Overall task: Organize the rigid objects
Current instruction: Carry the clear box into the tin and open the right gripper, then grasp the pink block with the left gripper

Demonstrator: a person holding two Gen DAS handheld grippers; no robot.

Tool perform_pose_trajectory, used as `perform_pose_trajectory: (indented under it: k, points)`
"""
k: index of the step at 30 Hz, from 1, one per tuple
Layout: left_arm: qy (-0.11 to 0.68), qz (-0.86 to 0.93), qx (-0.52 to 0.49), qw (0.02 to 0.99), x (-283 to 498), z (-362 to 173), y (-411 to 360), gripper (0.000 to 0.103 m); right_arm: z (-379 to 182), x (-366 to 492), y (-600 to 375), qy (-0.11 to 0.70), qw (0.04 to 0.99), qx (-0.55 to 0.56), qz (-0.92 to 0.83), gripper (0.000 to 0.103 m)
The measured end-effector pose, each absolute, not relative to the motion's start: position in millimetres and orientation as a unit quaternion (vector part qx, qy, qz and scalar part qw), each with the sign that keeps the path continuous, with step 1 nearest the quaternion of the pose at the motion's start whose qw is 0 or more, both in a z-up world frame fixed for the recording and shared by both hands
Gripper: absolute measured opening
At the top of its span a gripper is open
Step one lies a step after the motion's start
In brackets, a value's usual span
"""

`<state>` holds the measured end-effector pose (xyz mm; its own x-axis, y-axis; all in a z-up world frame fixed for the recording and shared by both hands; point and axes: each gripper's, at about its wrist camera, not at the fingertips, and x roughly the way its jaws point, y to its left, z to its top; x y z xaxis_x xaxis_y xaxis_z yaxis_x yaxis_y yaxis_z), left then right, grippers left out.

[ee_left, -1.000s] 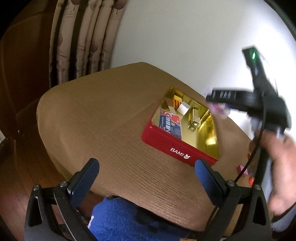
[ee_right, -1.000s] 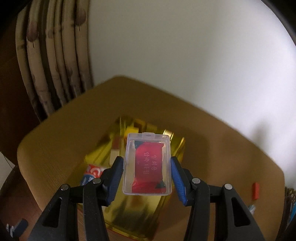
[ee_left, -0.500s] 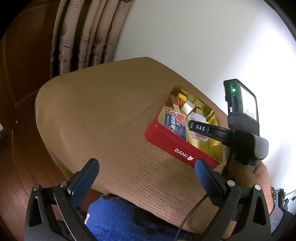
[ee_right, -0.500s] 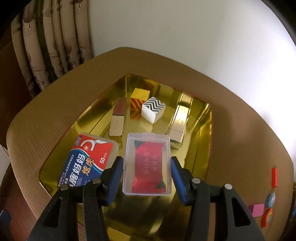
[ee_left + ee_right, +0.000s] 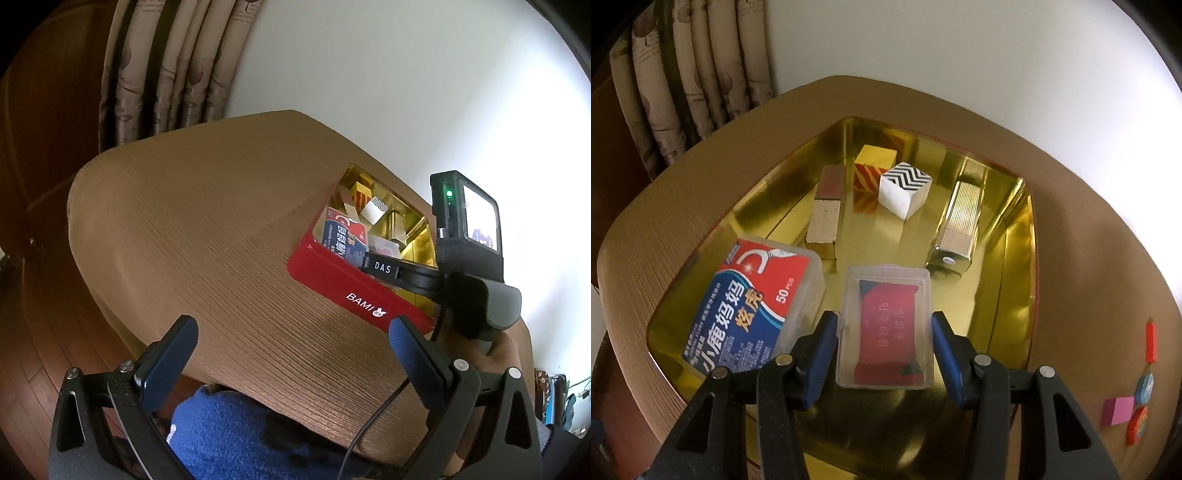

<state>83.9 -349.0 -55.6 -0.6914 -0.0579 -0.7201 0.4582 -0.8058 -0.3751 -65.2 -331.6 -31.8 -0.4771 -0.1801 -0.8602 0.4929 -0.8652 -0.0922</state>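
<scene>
While the clear plastic case (image 5: 885,328) is being gripped between the pads of the right tongs (image 5: 884,345) low inside the gold tin (image 5: 1008,280), the floss box (image 5: 757,306) at nine o'clock is being risked: a skewed release could knock it. The left tongs (image 5: 291,354) are being held open and empty.

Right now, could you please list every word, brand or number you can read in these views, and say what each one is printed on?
"BAMI": red tin, outer side wall, beside a small rabbit mark.
"DAS": right gripper, on its black arm.
"50 PCS": floss-pick box, red and blue label; its large Chinese characters are not clear enough to quote.
Clear plastic case, red insert: pale script too blurred to read.
</scene>
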Motion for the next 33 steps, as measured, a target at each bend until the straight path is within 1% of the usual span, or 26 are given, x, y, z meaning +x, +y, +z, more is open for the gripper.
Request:
perform_pose_trajectory:
  k: [8,11,15,18,19,20,22,24,26,28,31,33]
  points:
    - [0.265,-0.879,0.365,0.152,82.4,-58.0,-344.3,0.102,-37.3,-67.4,-334.2,0.174,0.2,0.47,-0.842,0.054]
    - [0.259,-0.881,0.361,0.16,81.6,-54.8,-342.8,0.102,-35.5,-66.7,-332.9,0.169,0.214,0.468,-0.84,0.056]
    - [0.252,-0.889,0.344,0.167,86.4,-47.5,-340.0,0.102,-3.7,-61.7,-306.9,0.12,0.233,0.437,-0.86,0.056]
    - [0.229,-0.898,0.34,0.161,86.4,-42.5,-330.1,0.102,31.7,-46.5,-259.0,0.067,0.25,0.398,-0.88,0.057]
    - [0.219,-0.902,0.338,0.156,86.0,-40.7,-324.0,0.102,40.6,-39.1,-235.2,0.054,0.242,0.385,-0.889,0.061]
    - [0.21,-0.905,0.338,0.149,85.1,-39.5,-318.9,0.102,45.8,-34.9,-214.5,0.045,0.233,0.379,-0.894,0.063]
    - [0.184,-0.913,0.342,0.127,82.1,-38.9,-302.3,0.102,44.5,-19.5,-156.7,0.022,0.206,0.377,-0.903,0.063]
    - [0.159,-0.918,0.351,0.099,76.3,-41.4,-284.1,0.102,32.1,-5.1,-99.4,0.02,0.155,0.383,-0.911,0.064]
    - [0.126,-0.922,0.36,0.068,73.4,-45.9,-258.3,0.102,12.7,12.5,-36.8,0.022,0.08,0.395,-0.915,0.064]
    - [0.085,-0.926,0.365,0.049,68.1,-50.2,-227.0,0.102,-6.3,26.2,19.6,0.003,0.02,0.406,-0.914,0.064]
    - [0.026,-0.926,0.377,0.011,49.6,-55.2,-176.4,0.102,-27.1,40.3,80.9,-0.032,-0.023,0.415,-0.909,0.064]
    - [0.008,-0.927,0.374,-0.002,35.1,-52.9,-145.5,0.102,-33.4,48.4,107.8,-0.058,-0.033,0.412,-0.909,0.064]
